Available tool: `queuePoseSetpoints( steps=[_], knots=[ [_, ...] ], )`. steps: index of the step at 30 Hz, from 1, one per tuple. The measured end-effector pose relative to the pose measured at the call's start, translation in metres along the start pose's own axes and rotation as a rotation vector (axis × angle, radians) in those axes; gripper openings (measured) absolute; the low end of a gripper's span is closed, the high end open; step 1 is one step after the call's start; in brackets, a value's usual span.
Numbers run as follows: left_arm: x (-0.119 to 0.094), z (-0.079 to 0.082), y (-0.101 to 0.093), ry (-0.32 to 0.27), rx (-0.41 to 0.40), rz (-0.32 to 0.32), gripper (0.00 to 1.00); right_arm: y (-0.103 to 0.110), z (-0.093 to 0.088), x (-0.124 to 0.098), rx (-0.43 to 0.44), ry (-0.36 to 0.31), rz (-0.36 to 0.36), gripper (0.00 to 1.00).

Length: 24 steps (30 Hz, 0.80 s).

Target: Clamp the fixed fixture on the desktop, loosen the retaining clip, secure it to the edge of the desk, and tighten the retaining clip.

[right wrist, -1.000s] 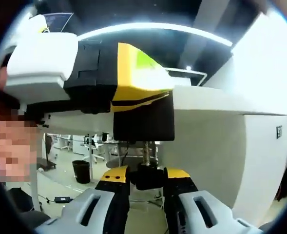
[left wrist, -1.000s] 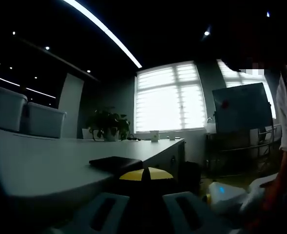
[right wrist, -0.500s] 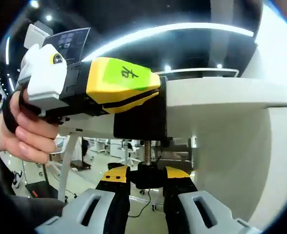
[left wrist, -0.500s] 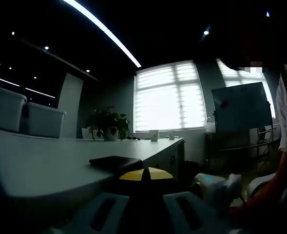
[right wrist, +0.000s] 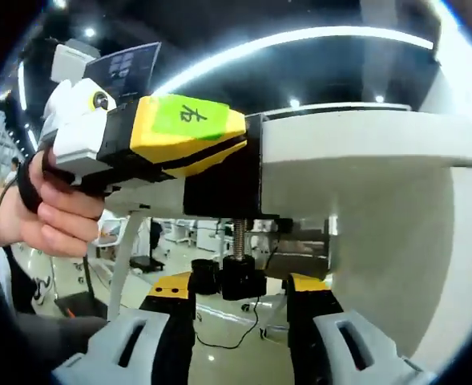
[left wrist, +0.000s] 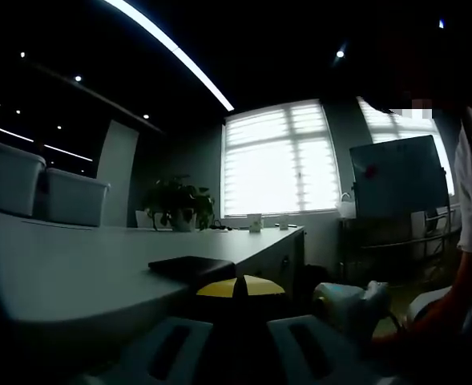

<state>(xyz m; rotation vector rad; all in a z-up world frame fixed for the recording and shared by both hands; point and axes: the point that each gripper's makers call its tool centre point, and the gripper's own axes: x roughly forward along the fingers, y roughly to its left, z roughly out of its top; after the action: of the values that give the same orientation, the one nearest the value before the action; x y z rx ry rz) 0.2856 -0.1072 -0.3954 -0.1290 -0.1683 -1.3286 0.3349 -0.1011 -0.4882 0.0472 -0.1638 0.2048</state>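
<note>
- Gripping the black clamp fixture (right wrist: 219, 186) at the white table (right wrist: 364, 152) edge, left gripper (right wrist: 244, 148) is closed on it;
- right gripper (right wrist: 240, 293) jaws stand apart beside the black screw knob (right wrist: 242, 282).

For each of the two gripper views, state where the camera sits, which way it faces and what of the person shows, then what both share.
Left gripper view: rides the left gripper, level with the desk, facing the window; a sleeve shows.
Right gripper view: rides the right gripper, below the desk edge, looking up at the fixture and its screw knob; a hand holds the left gripper.
Shared: the desk, the fixture.
</note>
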Motion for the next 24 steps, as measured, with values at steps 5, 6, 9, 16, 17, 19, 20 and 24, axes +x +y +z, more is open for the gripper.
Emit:
queuePoseSetpoints(
  steps=[5,6,9,16,17,19,20,24],
  knots=[
    [0.000,0.000,0.000,-0.001,-0.001,-0.004,0.01,0.002,0.003,-0.029,0.140,-0.001,-0.274,0.52],
    [0.000,0.000,0.000,-0.006,-0.019,-0.005,0.01,0.004,0.004,-0.029,0.052,0.013,-0.291,0.51],
    [-0.001,0.002,0.001,-0.016,-0.035,-0.003,0.01,0.009,0.010,-0.023,-0.051,0.008,-0.312,0.51],
    [-0.001,0.002,0.000,-0.020,-0.019,0.003,0.01,0.000,0.005,-0.005,-0.007,0.028,-0.345,0.42],
    [-0.001,0.002,0.000,-0.020,-0.018,0.003,0.01,0.000,0.005,-0.003,-0.009,0.030,-0.346,0.39],
    [-0.001,0.002,0.000,-0.017,-0.017,0.002,0.01,-0.004,0.008,-0.002,-0.058,0.040,-0.368,0.32],
    [-0.002,0.002,0.000,-0.017,-0.018,0.001,0.01,-0.004,0.009,-0.001,-0.056,0.035,-0.369,0.32],
    [-0.002,0.003,0.000,-0.017,-0.023,-0.003,0.01,-0.006,0.006,0.001,-0.058,0.054,-0.367,0.27]
  ],
)
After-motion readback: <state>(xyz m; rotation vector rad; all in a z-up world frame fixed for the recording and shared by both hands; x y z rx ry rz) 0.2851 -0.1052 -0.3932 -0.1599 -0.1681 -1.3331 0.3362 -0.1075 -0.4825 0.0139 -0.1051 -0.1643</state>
